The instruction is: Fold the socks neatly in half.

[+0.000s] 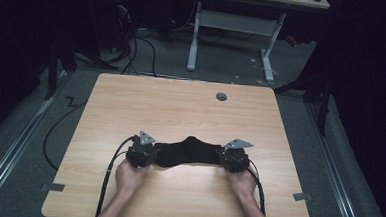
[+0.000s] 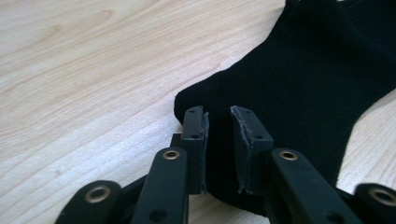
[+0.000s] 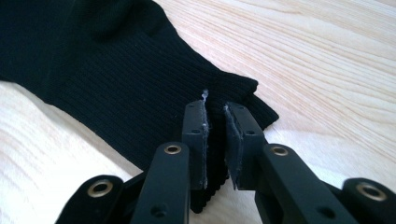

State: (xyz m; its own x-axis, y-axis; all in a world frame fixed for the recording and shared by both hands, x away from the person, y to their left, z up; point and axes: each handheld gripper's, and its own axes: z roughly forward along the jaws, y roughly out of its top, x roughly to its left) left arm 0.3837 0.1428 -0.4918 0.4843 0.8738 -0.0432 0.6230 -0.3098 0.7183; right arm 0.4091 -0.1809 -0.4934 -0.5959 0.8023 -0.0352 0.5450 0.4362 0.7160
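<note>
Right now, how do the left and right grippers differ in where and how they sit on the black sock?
The left gripper is at the black knitted sock's smooth rounded toe end; the right gripper is at its ribbed cuff end. The left gripper's jaws stand wider apart than the right gripper's, which show a narrow gap. Both straddle the fabric low over the light wooden table.

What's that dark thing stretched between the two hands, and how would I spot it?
Find the wooden table, then its near edge where two hands each hold a tool. Between the left tool and right tool lies a black sock, the one soft, ribbed thing there.
</note>
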